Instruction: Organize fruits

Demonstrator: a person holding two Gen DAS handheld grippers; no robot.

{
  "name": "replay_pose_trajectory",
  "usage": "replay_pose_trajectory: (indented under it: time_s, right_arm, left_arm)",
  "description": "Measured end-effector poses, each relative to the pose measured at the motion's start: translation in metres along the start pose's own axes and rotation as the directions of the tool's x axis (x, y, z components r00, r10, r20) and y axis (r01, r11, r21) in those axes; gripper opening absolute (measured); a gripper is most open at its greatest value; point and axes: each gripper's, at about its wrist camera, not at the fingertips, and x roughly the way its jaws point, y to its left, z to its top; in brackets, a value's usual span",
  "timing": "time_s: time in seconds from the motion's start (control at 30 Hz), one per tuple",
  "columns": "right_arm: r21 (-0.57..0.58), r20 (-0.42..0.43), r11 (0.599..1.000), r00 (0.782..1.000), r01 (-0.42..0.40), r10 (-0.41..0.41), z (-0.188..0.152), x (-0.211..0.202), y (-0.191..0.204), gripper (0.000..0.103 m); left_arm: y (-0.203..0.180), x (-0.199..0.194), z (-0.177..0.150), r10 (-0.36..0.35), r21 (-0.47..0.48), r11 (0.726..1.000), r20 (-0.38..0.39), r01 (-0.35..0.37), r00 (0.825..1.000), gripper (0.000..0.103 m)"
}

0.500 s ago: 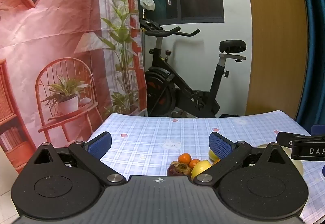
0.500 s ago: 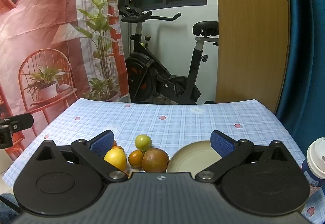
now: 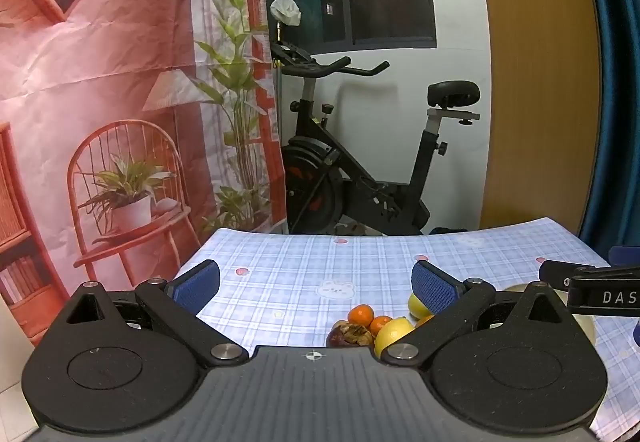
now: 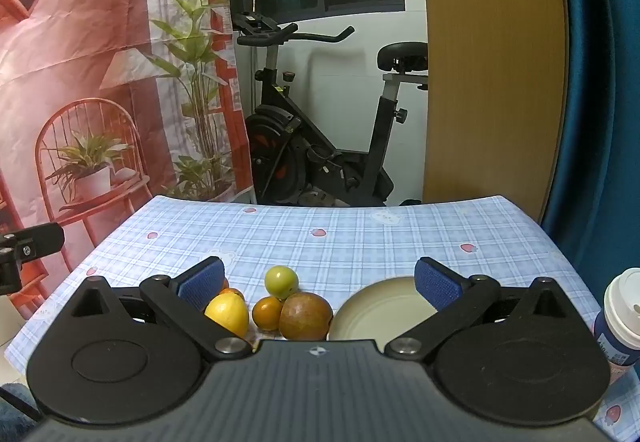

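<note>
Fruit bunched in a small heap near the front edge of the table (image 4: 360,238), on the blue checked cloth; in the right wrist view, a yellow lemon (image 4: 227,312) at the left of the heap, partly behind the gripper's left finger; just right of it a small orange (image 4: 267,313), touching a larger brown-red round fruit (image 4: 306,316); behind those two, a small green fruit (image 4: 281,281), resting against them; another orange fruit barely peeking out behind the lemon, too hidden to tell more; right beside the brown-red fruit, a pale empty plate (image 4: 380,312), its rim just about touching that fruit; seen from the left wrist view, the same heap low and right of centre, with a dark mangosteen (image 3: 350,334) nearest, two small oranges (image 3: 361,314) behind it, the lemon (image 3: 394,332) to the right, and a yellow-green fruit (image 3: 416,305) partly behind the right finger; right gripper (image 4: 318,282) above the near side of the heap, fingers wide apart, nothing between the blue pads; left gripper (image 3: 316,284) likewise spread wide and empty, off to the left of the fruit, over bare cloth; at the right edge of the table, a paper cup (image 4: 618,322) with a white lid; beyond the table, an exercise bike (image 4: 320,145), a printed backdrop with a chair and plants (image 4: 100,81), a wooden panel (image 4: 492,61) and a blue curtain (image 4: 600,81).
</note>
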Motion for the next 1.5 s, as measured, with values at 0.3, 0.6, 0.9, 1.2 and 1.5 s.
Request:
replay_pose_trajectory:
  time_s: [0.3, 0.6, 0.9, 1.2, 1.5]
  right_arm:
    - [0.006, 0.007, 1.000, 1.000, 0.002, -0.003, -0.0096, 0.0030, 0.0033, 0.103]
    - [0.005, 0.008, 1.000, 1.000, 0.001, -0.002, -0.0088, 0.0026, 0.0029, 0.103]
    - [0.007, 0.012, 1.000, 1.000, 0.002, -0.002, -0.0085, 0.0023, 0.0016, 0.103]
    - [0.008, 0.013, 1.000, 1.000, 0.003, -0.003, -0.0063, 0.0012, 0.0001, 0.103]
    - [0.007, 0.014, 1.000, 1.000, 0.003, -0.003, -0.0062, 0.0007, 0.0010, 0.103]
  left_arm:
    - [0.0004, 0.0001, -0.0007, -0.002, -0.001, 1.000, -0.002, 0.002, 1.000, 0.103]
    - [-0.0004, 0.0011, -0.0022, -0.001, -0.001, 1.000, -0.002, 0.001, 1.000, 0.103]
    - [-0.0025, 0.0023, -0.0055, -0.007, 0.003, 1.000, -0.008, 0.007, 1.000, 0.103]
    - [-0.0019, 0.0015, -0.0038, -0.010, 0.000, 1.000, -0.013, 0.010, 1.000, 0.103]
    - [-0.0015, 0.0001, -0.0028, -0.012, -0.001, 1.000, -0.017, 0.012, 1.000, 0.103]
